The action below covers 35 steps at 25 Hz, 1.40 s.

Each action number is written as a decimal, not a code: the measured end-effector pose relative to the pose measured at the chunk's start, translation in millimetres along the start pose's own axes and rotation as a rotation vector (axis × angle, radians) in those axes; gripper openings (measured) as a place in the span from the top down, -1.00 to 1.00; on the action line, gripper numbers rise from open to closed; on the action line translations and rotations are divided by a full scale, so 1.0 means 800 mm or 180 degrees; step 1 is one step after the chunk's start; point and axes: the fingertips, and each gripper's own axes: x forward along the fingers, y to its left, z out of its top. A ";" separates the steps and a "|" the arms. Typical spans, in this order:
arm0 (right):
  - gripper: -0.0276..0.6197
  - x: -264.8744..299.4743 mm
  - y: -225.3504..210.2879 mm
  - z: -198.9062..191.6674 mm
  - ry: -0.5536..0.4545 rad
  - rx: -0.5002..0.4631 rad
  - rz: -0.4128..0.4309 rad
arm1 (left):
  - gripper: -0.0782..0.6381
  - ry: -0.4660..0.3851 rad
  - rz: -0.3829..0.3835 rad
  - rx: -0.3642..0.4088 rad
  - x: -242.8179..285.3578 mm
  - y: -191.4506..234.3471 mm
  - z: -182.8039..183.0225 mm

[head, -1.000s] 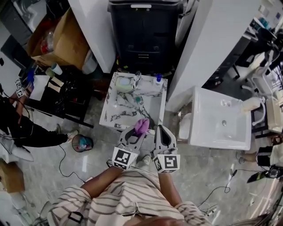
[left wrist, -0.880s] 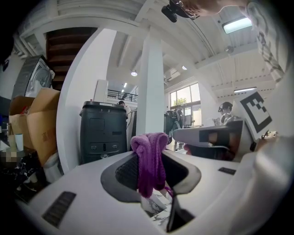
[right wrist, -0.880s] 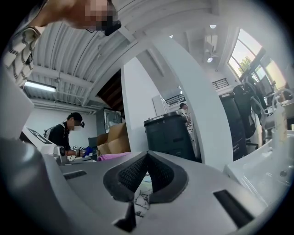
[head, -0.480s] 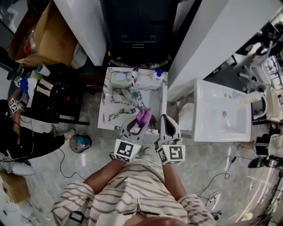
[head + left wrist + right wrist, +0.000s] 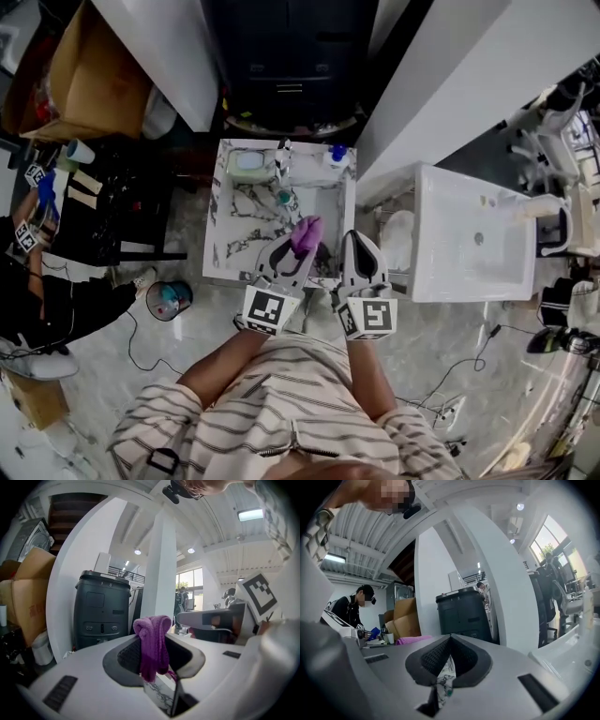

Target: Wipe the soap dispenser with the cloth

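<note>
**Cloth in hand, dispenser yet to be reached**

We take the soap dispenser [image 5: 336,156] to be the small blue-topped bottle just above the middle of the head view. It stands upright at the far right corner of the marble basin [image 5: 221,246], near the faucet [image 5: 284,156]. No cloth touches it yet.

The purple cloth [image 5: 306,234] sits lower in the frame, over the basin's near edge and well apart from the bottle. The left gripper [image 5: 296,251] has its jaws pinched on the bunched fabric. Its own view shows a knot of cloth standing up above the jaws and a tail hanging below them. The right gripper [image 5: 355,246], just to the right, has its jaws pressed together on nothing.

We judge the step in hand to be the carry to the bottle. It will go best if we:
- keep the pinch firm,
- come in to the right of the faucet,
- lay the loose knot of cloth against the bottle's side, not the hard jaw tips,
- let the free gripper steady the light bottle so near the rim.

Both gripper views are filled by their own bodies, with only a sliver of marble showing through the jaws and no dispenser. In the head view the bottle is too small to tell pump from cap. The white sink [image 5: 469,274] at right plays no part.
</note>
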 end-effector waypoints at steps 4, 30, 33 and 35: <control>0.88 0.023 -0.020 -0.009 0.0087 -0.0005 0.0097 | 0.44 0.0043 0.0135 0.0006 0.022 0.008 -0.007; 0.89 0.141 -0.096 -0.094 0.0433 -0.0001 0.0244 | 0.43 0.0171 0.0432 -0.0105 0.114 0.035 -0.054; 0.89 0.152 -0.099 -0.103 0.0465 -0.0011 0.0250 | 0.43 0.0171 0.0425 -0.0107 0.119 0.038 -0.058; 0.88 0.162 -0.100 -0.108 0.0488 -0.0036 0.0251 | 0.43 0.0173 0.0421 -0.0117 0.122 0.043 -0.060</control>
